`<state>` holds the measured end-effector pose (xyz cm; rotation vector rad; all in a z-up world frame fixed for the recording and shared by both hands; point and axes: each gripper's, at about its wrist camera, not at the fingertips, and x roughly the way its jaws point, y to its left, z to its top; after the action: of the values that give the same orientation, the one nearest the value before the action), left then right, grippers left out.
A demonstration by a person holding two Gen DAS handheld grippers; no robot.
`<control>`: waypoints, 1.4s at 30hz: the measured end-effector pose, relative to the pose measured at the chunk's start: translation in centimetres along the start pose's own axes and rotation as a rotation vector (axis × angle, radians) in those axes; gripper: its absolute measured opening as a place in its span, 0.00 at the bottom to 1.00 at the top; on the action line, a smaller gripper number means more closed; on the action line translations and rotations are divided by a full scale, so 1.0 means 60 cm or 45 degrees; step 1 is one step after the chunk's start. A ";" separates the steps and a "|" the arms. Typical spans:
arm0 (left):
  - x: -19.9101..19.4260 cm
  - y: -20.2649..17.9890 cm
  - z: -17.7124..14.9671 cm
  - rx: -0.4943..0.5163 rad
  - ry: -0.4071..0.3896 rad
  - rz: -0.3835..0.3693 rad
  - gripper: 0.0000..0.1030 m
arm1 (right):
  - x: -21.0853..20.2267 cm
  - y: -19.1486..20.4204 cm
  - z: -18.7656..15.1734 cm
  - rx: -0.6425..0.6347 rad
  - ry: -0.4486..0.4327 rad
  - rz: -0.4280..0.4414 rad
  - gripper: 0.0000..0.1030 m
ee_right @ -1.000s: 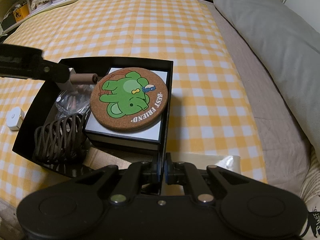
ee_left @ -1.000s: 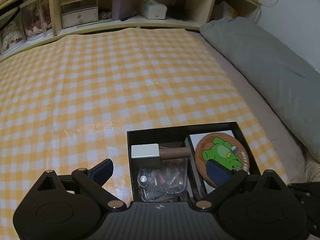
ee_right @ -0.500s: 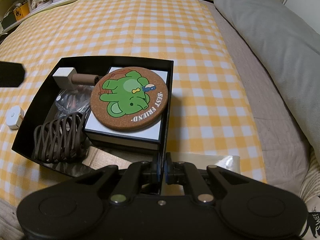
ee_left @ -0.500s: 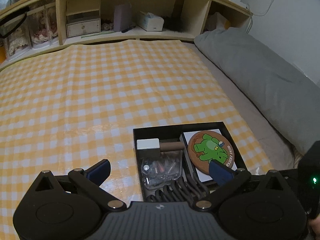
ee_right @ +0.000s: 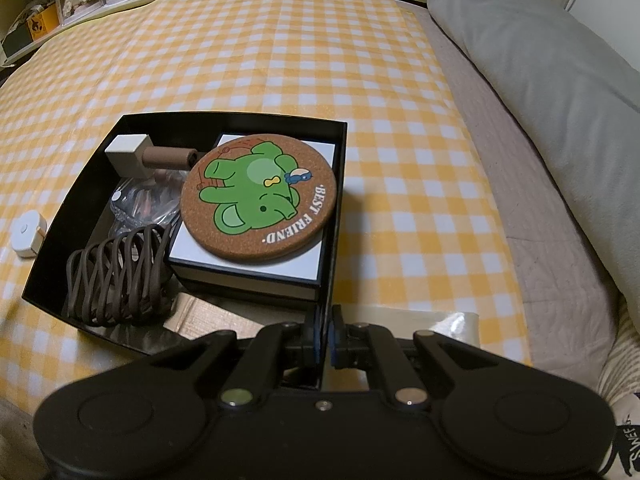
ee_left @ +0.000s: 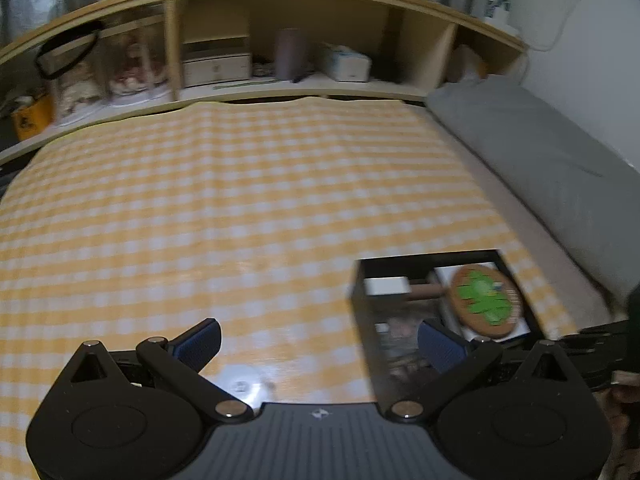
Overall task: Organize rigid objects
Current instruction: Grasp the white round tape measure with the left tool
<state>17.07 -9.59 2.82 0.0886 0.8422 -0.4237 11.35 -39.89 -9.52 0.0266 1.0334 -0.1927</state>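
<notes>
A black box (ee_right: 335, 216) sits on the yellow checked cloth. Inside it are a cork coaster with a green elephant (ee_right: 259, 199) on a white box (ee_right: 248, 266), a white cube with a brown handle (ee_right: 128, 153), a clear bag of small parts (ee_right: 140, 204) and a coiled brown cable (ee_right: 116, 278). My right gripper (ee_right: 325, 338) is shut on the box's near right wall. My left gripper (ee_left: 320, 340) is open and empty, left of the box (ee_left: 356, 276). A small white round device (ee_right: 25, 234) lies on the cloth left of the box; it shows blurred between the left fingers (ee_left: 240, 384).
A grey pillow (ee_right: 552, 80) lies along the right side. A wooden shelf unit (ee_left: 280, 64) with small drawers and boxes stands at the far end. A clear plastic sheet (ee_right: 456, 326) lies by the cloth's near edge.
My left gripper has pulled back and moved left, out of the box, and now hovers over the white round device. The right gripper and box have not moved.
</notes>
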 end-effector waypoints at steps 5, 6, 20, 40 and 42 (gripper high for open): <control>0.022 0.050 -0.013 -0.069 0.033 0.077 1.00 | 0.000 0.000 0.000 0.000 -0.001 -0.002 0.05; 0.030 0.057 -0.017 -0.073 0.037 0.090 1.00 | 0.000 0.000 0.000 0.001 -0.001 -0.002 0.05; 0.140 0.087 -0.085 0.125 0.167 0.142 1.00 | 0.000 -0.001 -0.002 0.041 -0.017 -0.023 0.05; 0.196 0.089 -0.113 -0.089 0.224 0.266 0.78 | 0.007 0.009 0.000 -0.023 -0.005 -0.086 0.07; 0.202 0.075 -0.105 -0.022 0.234 0.228 0.66 | 0.007 0.009 -0.001 -0.026 -0.006 -0.087 0.07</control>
<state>21.54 -7.92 -10.77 0.1875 1.0096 -0.2419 11.60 -39.40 -9.96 -0.0278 1.0324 -0.2443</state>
